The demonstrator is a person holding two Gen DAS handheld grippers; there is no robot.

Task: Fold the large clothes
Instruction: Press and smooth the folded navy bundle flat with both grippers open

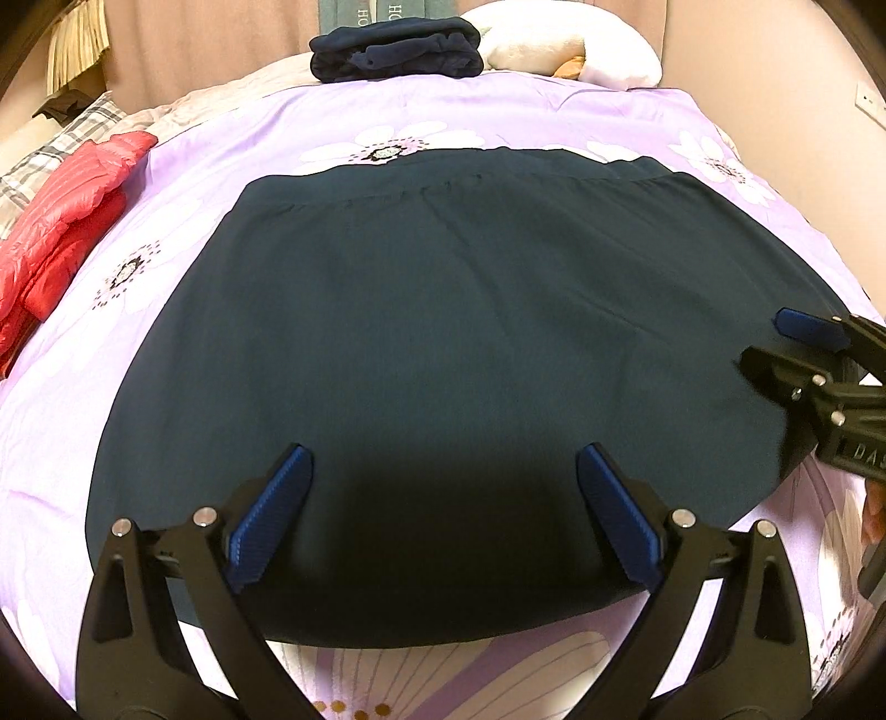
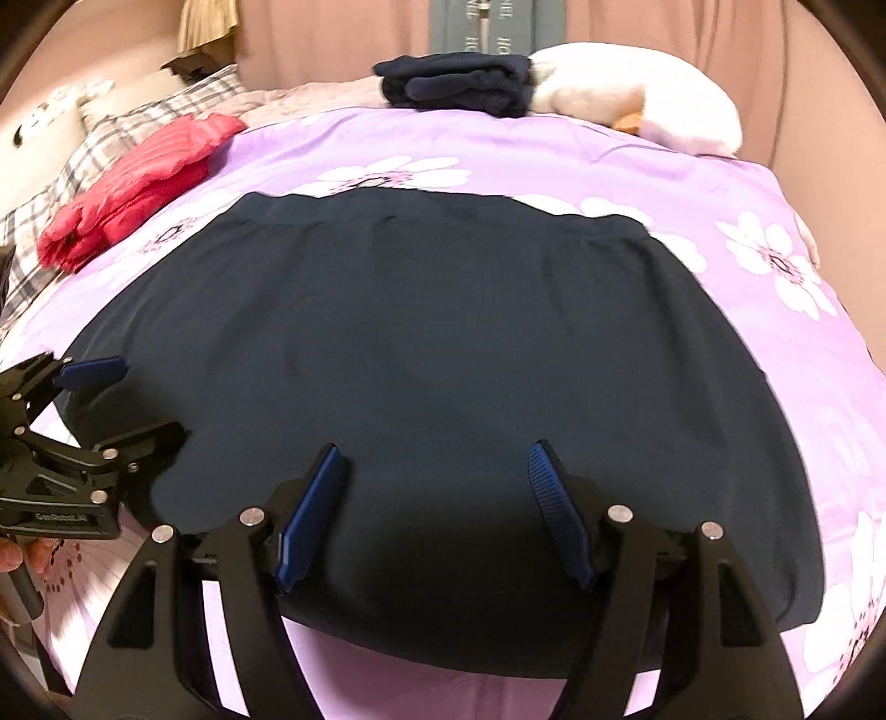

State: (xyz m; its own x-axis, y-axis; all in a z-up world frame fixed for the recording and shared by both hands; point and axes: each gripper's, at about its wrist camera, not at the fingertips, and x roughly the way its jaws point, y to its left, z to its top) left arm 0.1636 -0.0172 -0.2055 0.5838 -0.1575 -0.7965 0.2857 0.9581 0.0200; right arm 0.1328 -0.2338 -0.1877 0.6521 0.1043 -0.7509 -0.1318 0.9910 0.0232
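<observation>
A large dark teal garment (image 1: 432, 343) lies spread flat on a purple flowered bed cover (image 1: 232, 166), its waistband at the far side. It also shows in the right wrist view (image 2: 432, 354). My left gripper (image 1: 443, 471) is open and empty, hovering over the garment's near hem. My right gripper (image 2: 434, 471) is open and empty, over the near hem further right. The right gripper shows at the right edge of the left wrist view (image 1: 797, 354). The left gripper shows at the left edge of the right wrist view (image 2: 99, 399).
A red padded jacket (image 1: 61, 232) lies folded at the left. A folded dark navy garment (image 1: 396, 50) sits at the far edge, next to a white plush toy (image 1: 576, 50). A plaid pillow (image 2: 138, 122) lies at far left. A curtain hangs behind.
</observation>
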